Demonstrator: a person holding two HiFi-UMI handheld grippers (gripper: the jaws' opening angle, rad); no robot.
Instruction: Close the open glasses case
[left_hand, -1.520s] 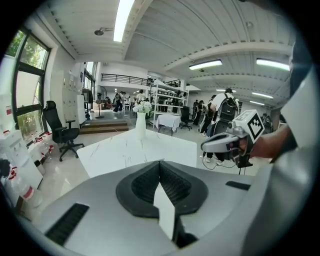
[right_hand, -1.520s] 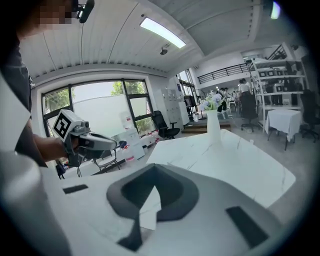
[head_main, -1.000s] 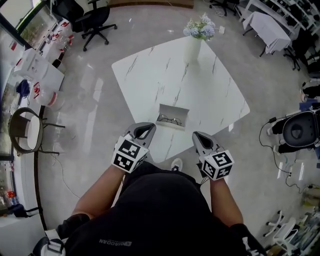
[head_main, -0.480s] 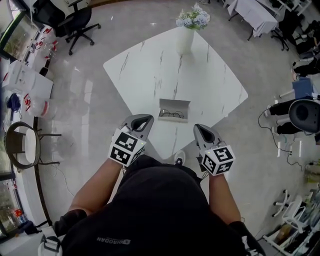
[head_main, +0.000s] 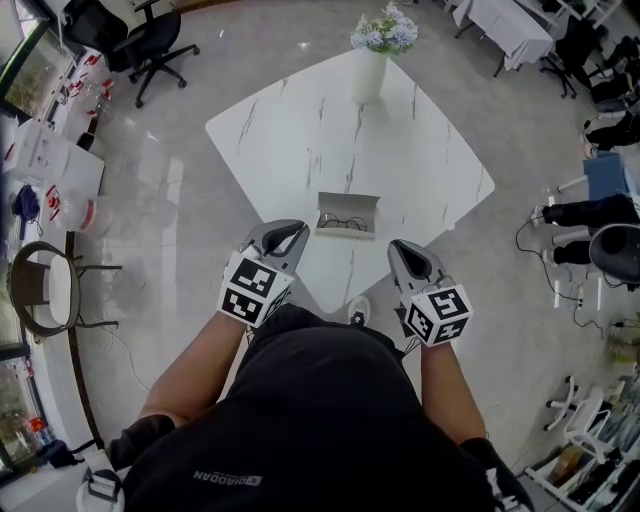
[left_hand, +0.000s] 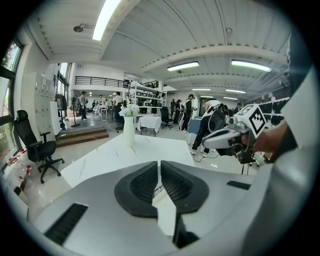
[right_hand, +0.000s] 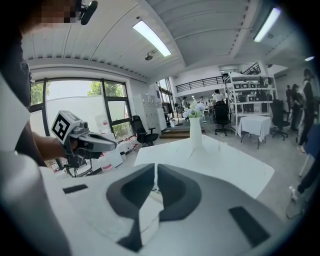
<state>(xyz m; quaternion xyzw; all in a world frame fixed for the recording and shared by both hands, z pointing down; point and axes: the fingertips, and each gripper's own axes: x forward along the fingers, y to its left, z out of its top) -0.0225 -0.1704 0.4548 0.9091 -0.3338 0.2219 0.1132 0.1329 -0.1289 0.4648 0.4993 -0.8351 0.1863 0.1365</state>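
Note:
The open glasses case (head_main: 348, 213) is a grey box with dark-framed glasses (head_main: 344, 223) lying inside, its lid standing up at the back. It rests near the front corner of the white marble table (head_main: 300, 130). My left gripper (head_main: 289, 233) hovers just left of and in front of the case, jaws together with nothing between them. My right gripper (head_main: 404, 251) hangs to the case's right and nearer me, also shut and empty. The left gripper view shows its own gripper (left_hand: 159, 168) closed, and the right gripper view shows the same of its gripper (right_hand: 156, 172).
A white vase of flowers (head_main: 369, 68) stands at the table's far corner. A black office chair (head_main: 150, 45) is at the back left, a round-seat chair (head_main: 45, 290) at the left. Equipment and cables (head_main: 600, 240) crowd the right side.
Both grippers have edged slightly forward toward the table's near corner and stayed shut. The head view has shifted a little. The case has not moved on the table.

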